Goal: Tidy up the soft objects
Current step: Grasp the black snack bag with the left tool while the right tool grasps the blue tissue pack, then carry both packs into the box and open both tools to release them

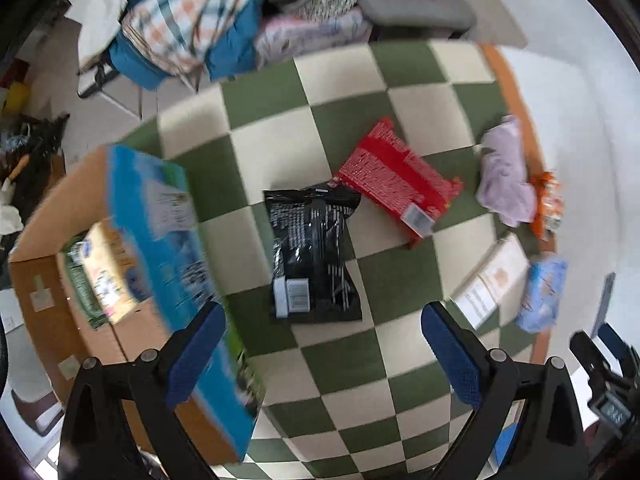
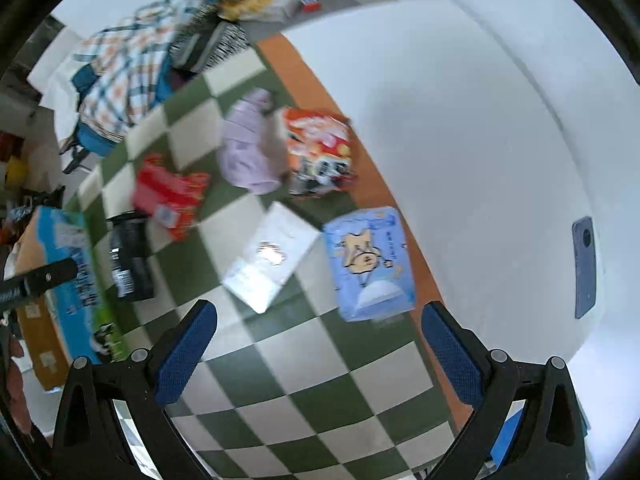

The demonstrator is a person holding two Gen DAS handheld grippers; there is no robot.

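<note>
Soft packs lie on a green-and-cream checkered cloth [image 1: 344, 364]. A black pack [image 1: 314, 254] lies just ahead of my left gripper [image 1: 320, 356], which is open and empty above the cloth. A red pack [image 1: 394, 178] lies beyond it, a lilac cloth bundle [image 1: 506, 170] to the right. My right gripper [image 2: 318, 348] is open and empty above the cloth [image 2: 304, 392]. Ahead of it lie a light-blue pack with a cartoon [image 2: 370, 264], a white pack [image 2: 272, 258], an orange pack [image 2: 320, 146], the lilac bundle [image 2: 248, 148], the red pack [image 2: 168, 194] and the black pack [image 2: 130, 258].
An open cardboard box [image 1: 52, 264] stands left of the cloth, holding packs, with a blue-and-green carton [image 1: 168, 240] leaning at its edge. A white pack [image 1: 492, 280] and the light-blue pack [image 1: 544, 292] lie right. A phone [image 2: 584, 266] lies on the white surface. Piled fabrics [image 1: 192, 20] sit beyond.
</note>
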